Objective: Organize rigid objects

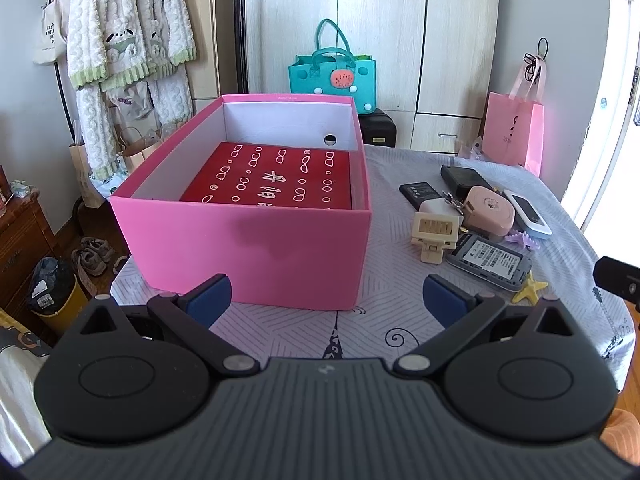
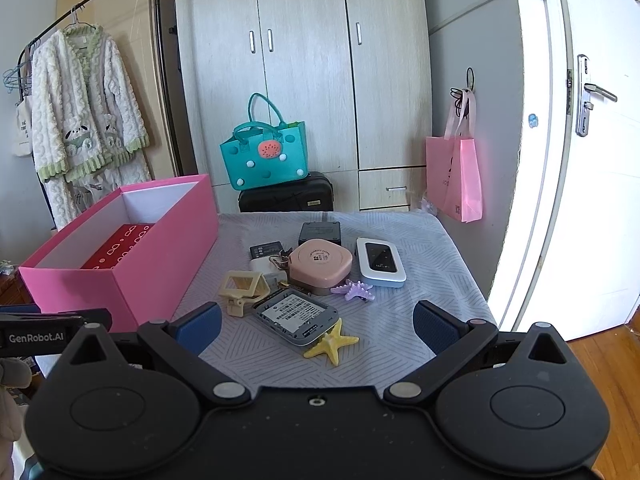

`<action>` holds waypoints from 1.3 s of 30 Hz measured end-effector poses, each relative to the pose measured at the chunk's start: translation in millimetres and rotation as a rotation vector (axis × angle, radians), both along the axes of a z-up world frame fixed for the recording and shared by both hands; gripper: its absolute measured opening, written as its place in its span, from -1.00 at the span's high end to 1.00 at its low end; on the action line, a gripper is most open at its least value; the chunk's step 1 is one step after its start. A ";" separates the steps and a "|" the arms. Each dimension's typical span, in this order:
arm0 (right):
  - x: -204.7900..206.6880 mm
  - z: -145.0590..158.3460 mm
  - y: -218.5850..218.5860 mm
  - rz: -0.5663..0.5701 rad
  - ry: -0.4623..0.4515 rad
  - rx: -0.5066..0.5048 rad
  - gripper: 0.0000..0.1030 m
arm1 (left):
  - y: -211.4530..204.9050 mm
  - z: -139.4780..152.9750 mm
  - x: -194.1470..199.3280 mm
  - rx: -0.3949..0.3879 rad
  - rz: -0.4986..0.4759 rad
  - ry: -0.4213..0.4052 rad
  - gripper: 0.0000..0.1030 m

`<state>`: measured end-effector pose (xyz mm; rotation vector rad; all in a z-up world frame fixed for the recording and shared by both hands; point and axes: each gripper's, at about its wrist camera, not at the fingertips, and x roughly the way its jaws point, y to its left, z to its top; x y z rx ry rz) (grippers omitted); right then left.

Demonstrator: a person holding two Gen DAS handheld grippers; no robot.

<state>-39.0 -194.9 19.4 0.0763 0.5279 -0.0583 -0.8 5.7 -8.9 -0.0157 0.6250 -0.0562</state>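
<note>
- On the table: pink box (image 1: 256,240) left, lid off, ready to take items; clutter heaped to its right.
- Right gripper (image 2: 318,326) spread wide, empty, aimed at my likely first pick, the yellow starfish (image 2: 332,342).
- Left gripper (image 1: 326,298) spread, empty, facing the box wall.

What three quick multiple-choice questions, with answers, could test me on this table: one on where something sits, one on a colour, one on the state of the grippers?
1. Where is the red box?
A. Inside the pink box
B. On the floor
C. Under the pink box

2. What colour is the starfish clip nearest the right gripper?
A. Purple
B. Yellow
C. Red

3. How are the left gripper and the right gripper?
A. Both open, empty
B. Both shut
C. One holding a clip

Answers: 1 A, it lies within the pink walls. 2 B, the purple starfish clip lies farther off. 3 A, the fingers stand apart with nothing between them.
</note>
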 end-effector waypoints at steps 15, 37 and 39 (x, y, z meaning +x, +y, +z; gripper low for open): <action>0.6 0.4 -0.5 0.006 0.003 0.001 -1.00 | 2.2 -2.9 2.2 -0.003 -0.001 0.012 -1.00; 43.8 -13.0 -16.4 0.383 -0.089 0.035 -1.00 | 33.1 51.1 43.5 0.058 -0.268 0.023 -1.00; 53.2 -16.1 -19.7 0.398 -0.063 0.041 -1.00 | 41.6 58.6 54.5 0.118 -0.268 0.037 -1.00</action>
